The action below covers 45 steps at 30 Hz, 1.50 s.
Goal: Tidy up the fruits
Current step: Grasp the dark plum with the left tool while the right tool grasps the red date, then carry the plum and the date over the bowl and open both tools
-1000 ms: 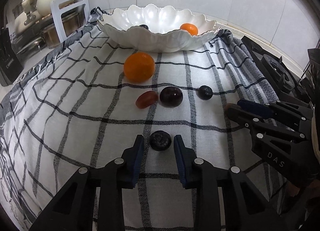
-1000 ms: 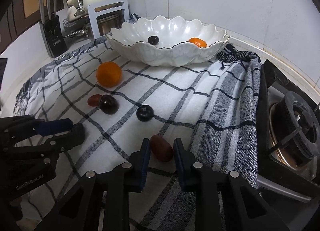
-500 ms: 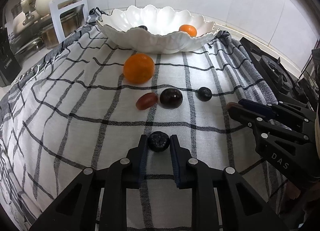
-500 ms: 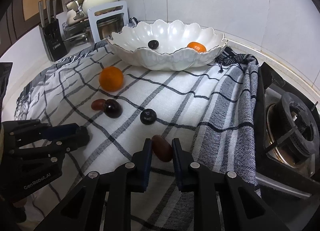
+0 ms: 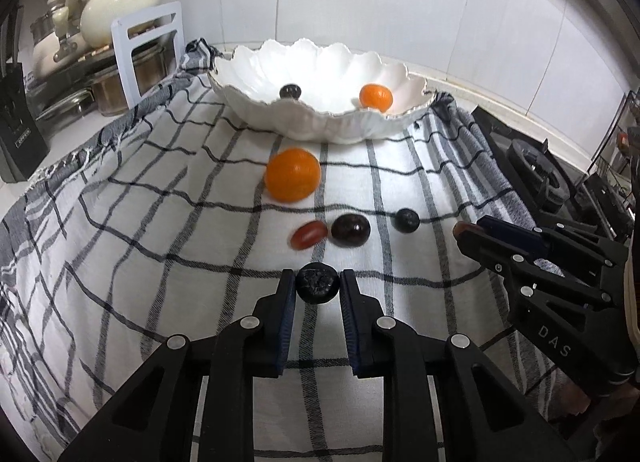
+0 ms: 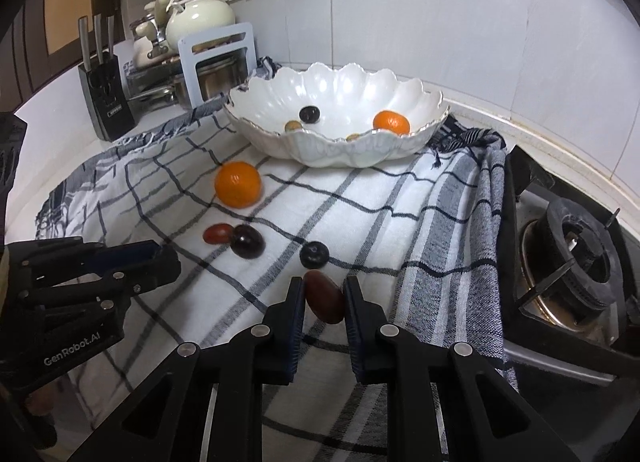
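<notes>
You had the left gripper (image 5: 318, 288) fingers clamped on a dark berry (image 5: 317, 282) and the right gripper (image 6: 324, 296) fingers on a reddish fruit (image 6: 325, 297), both near you over the cloth (image 5: 160, 262), likely bound for the far bowl (image 5: 320, 125).

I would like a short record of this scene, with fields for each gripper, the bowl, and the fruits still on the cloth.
left gripper: shut on dark round fruit
right gripper: shut on reddish-brown oval fruit
bowl: white, scalloped, holds a small orange and a dark fruit
checked cloth: bears large orange, red oval fruit, two dark fruits
</notes>
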### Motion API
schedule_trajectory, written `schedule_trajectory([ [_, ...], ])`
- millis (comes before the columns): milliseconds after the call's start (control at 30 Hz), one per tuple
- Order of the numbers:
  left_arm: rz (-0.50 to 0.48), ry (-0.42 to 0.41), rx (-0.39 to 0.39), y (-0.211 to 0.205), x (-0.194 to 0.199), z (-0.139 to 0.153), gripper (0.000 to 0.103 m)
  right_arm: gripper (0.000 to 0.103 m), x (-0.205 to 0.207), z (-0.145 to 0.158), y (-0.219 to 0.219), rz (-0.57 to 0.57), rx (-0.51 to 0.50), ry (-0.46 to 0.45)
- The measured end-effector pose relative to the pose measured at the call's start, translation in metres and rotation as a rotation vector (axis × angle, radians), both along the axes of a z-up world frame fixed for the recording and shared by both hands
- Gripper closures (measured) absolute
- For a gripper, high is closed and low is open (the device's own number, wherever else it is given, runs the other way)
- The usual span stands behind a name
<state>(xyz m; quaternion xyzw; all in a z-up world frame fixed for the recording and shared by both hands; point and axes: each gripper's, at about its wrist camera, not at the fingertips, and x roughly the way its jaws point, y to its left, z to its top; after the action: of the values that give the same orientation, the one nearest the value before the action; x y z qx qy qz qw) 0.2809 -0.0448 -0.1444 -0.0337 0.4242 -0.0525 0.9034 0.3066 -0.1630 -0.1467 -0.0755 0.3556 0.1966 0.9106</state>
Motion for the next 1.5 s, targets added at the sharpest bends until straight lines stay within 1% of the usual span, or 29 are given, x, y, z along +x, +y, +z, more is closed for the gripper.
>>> schedule_trajectory([
  [367,-0.014,-0.091,-0.011,0.016,-0.001,0.029,0.08,0.082,-0.01,0.028,0.015,-0.046,0.031,-0.069],
  [567,-0.029,-0.151,-0.004,0.023,0.003,0.048,0.08,0.082,-0.012,0.045,0.02,-0.069,0.048,-0.113],
  [833,-0.044,-0.233,0.005,0.031,0.01,0.072,0.08,0.082,-0.01,0.07,0.026,-0.107,0.06,-0.191],
  [1000,-0.06,-0.264,0.0,0.034,0.02,0.086,0.08,0.082,-0.005,0.083,0.028,-0.128,0.072,-0.234],
  [1100,-0.066,-0.281,-0.002,0.034,0.027,0.092,0.08,0.082,0.001,0.09,0.029,-0.139,0.077,-0.252],
  [1267,-0.08,-0.284,-0.026,0.038,0.045,0.1,0.08,0.082,0.018,0.099,0.03,-0.154,0.099,-0.264],
  [1500,-0.089,-0.304,-0.028,0.04,0.074,0.111,0.08,0.082,0.048,0.106,0.033,-0.161,0.125,-0.249],
])
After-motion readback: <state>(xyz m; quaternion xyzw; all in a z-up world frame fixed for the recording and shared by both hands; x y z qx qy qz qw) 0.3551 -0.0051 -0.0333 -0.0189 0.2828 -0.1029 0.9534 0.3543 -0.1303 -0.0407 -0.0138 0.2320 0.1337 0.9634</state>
